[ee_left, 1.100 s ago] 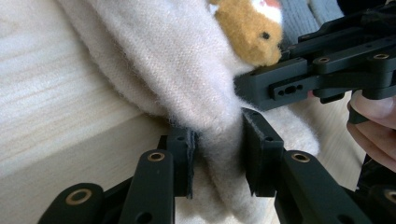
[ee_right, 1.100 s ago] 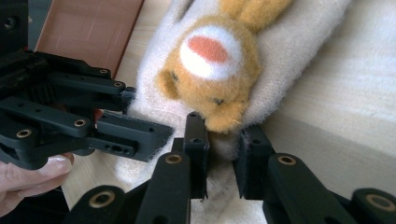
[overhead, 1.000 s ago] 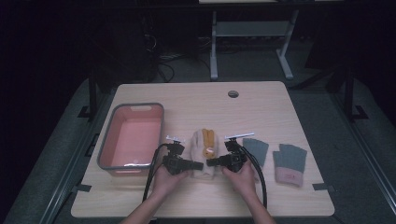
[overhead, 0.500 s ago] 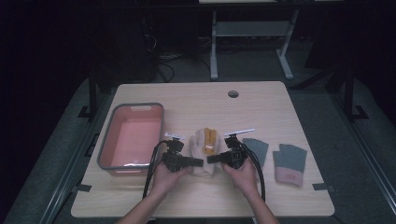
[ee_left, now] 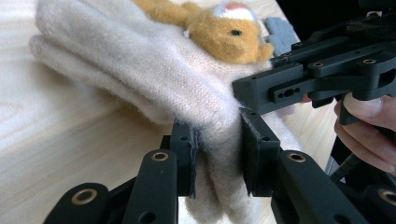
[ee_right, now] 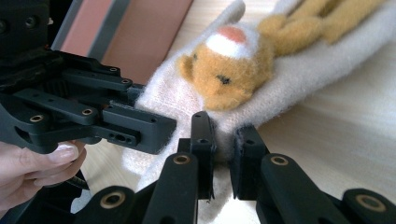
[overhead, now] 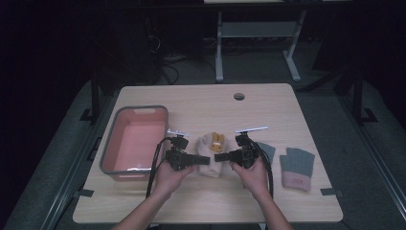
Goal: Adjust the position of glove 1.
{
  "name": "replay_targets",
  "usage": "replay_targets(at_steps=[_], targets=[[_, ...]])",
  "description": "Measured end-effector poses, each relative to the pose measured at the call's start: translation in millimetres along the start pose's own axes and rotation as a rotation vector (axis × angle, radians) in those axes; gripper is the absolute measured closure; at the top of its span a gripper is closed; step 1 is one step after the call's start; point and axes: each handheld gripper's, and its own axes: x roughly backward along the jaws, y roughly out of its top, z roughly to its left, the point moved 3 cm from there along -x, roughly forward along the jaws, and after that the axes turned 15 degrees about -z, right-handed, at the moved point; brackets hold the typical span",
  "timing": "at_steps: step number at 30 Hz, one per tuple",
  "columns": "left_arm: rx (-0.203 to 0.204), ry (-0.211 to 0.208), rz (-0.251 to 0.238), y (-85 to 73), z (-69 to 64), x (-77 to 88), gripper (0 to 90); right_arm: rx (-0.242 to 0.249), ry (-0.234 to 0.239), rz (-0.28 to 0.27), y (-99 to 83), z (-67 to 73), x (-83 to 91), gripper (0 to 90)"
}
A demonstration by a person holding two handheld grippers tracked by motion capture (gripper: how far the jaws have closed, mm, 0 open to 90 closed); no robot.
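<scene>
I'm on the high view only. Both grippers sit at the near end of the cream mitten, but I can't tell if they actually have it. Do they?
Observer: Yes. The left gripper has its pads pressed on a fold of the cream mitten.
Operator: And the right one?
Observer: The right gripper pinches the mitten's edge too, just below the bear's head.
Operator: Bear? I see only an orange patch.
Observer: It is a plush bear sewn on the mitten's top, with a white and pink spot on its head.
Operator: Is the far end off the table?
Observer: The left gripper view shows the mitten's far end lying on the table.
</scene>
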Motion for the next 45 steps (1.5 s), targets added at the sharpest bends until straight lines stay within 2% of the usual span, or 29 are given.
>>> replay_targets(at_steps=[2, 7, 8, 9, 10, 12, 17, 23, 25, 45], targets=[[-0.015, -0.006, -0.002, 2.7, -0.7, 1.2, 69.4, -0.002, 0.003, -0.003, 3.4, 2.9, 2.0, 81.4], [-0.013, -0.022, -0.022, 13.7, -4.6, 8.2, 69.4, 0.007, 0.012, -0.023, 12.3, 9.4, 6.3, 81.4], [-0.024, -0.025, -0.025, 15.5, -4.3, 9.4, 69.4, 0.004, 0.018, -0.022, 13.9, 10.9, 6.9, 81.4], [-0.024, -0.025, -0.025, 15.5, -4.3, 9.4, 69.4, 0.004, 0.018, -0.022, 13.9, 10.9, 6.9, 81.4], [-0.005, -0.024, -0.034, 18.4, -5.5, 12.3, 69.4, 0.017, 0.017, -0.026, 18.1, 14.1, 7.3, 81.4], [-0.007, -0.028, -0.039, 20.2, -5.4, 13.7, 69.4, 0.017, 0.016, -0.026, 19.8, 15.9, 7.5, 81.4], [-0.023, -0.036, -0.062, 34.2, -7.3, 24.9, 69.5, 0.035, 0.026, -0.037, 32.9, 28.3, 8.4, 81.4], [-0.023, -0.038, -0.082, 46.4, -8.2, 34.4, 69.5, 0.050, 0.032, -0.045, 45.1, 39.4, 7.8, 81.5], [-0.040, -0.041, -0.092, 53.1, -9.0, 40.2, 69.4, 0.065, 0.038, -0.045, 52.1, 45.8, 7.5, 81.5], [-0.056, -0.031, -0.155, 85.1, -3.5, 75.9, 69.5, 0.105, 0.093, -0.050, 88.9, 79.4, -6.2, 81.5]])
